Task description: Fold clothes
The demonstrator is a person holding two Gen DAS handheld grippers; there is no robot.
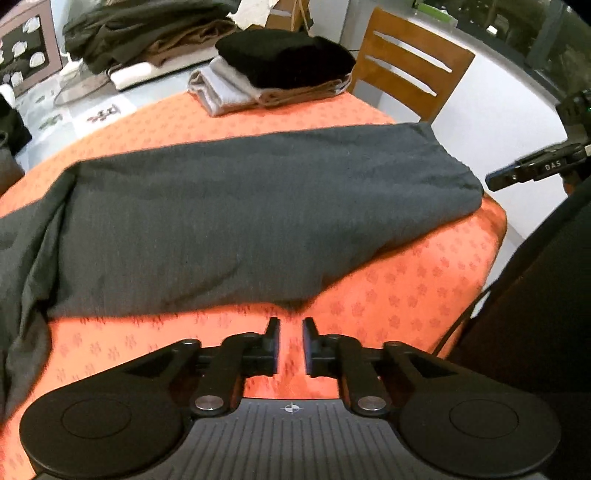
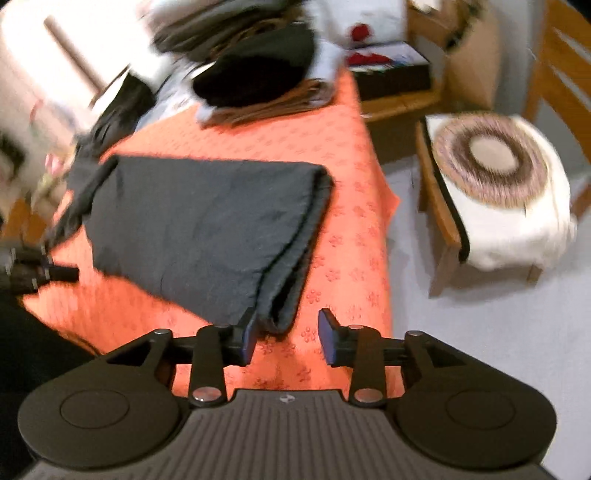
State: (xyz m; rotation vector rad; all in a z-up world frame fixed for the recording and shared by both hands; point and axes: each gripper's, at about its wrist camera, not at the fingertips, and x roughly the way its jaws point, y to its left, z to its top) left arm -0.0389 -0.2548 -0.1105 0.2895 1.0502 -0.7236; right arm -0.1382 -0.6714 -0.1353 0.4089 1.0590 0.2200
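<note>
Your grey garment (image 1: 258, 206) lies folded flat; both grippers (image 1: 291, 343) (image 2: 287, 336) are apart, empty. Only your right view shows its doubled edge (image 2: 295, 251) at 12 o'clock.

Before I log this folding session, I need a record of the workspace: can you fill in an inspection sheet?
Surface: table under an orange patterned tablecloth.
Job's things: dark grey garment, folded lengthwise, lying flat; finished pile at the far edge.
Clutter: unfolded clothes heap beyond the table.
Grippers: left gripper slightly open, empty, short of the garment; right gripper open, at the garment's near end.
Cables: thin black cable at the table's right edge.
Surroundings: wooden chair; cushioned chair.
</note>
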